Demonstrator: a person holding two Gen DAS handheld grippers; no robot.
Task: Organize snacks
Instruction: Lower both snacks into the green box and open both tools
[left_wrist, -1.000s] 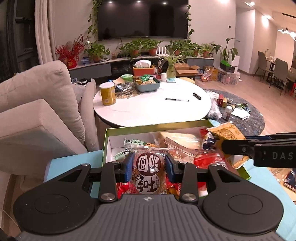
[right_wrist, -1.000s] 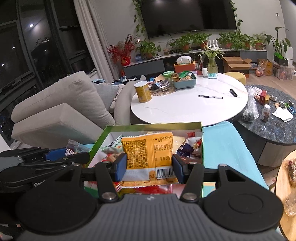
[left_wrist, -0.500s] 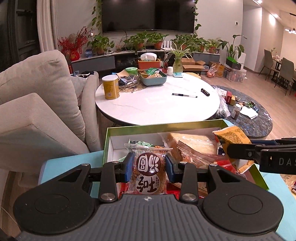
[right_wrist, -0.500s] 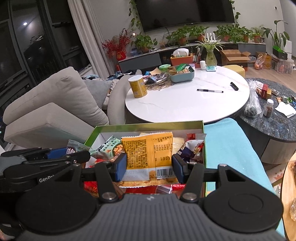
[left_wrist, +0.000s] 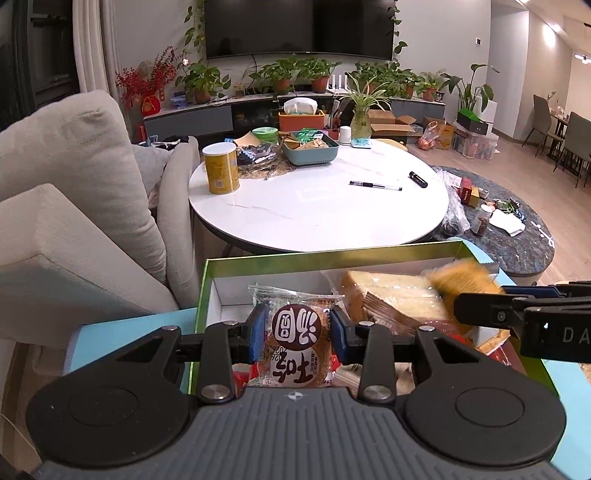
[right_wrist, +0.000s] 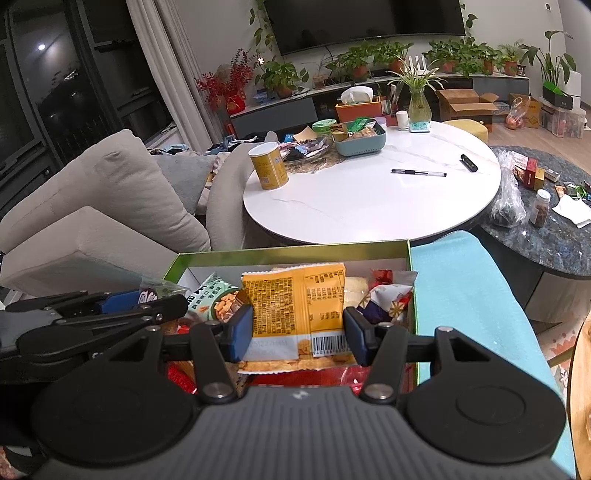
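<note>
Between left claw (left_wrist: 297, 335) pads, round pastry (left_wrist: 295, 341)

Your two wrist views look forward and downward, close over the green-rimmed cardboard snack box (left_wrist: 332, 258) (right_wrist: 291, 251); both share the round white marble table (left_wrist: 317, 214) (right_wrist: 369, 206).
</note>
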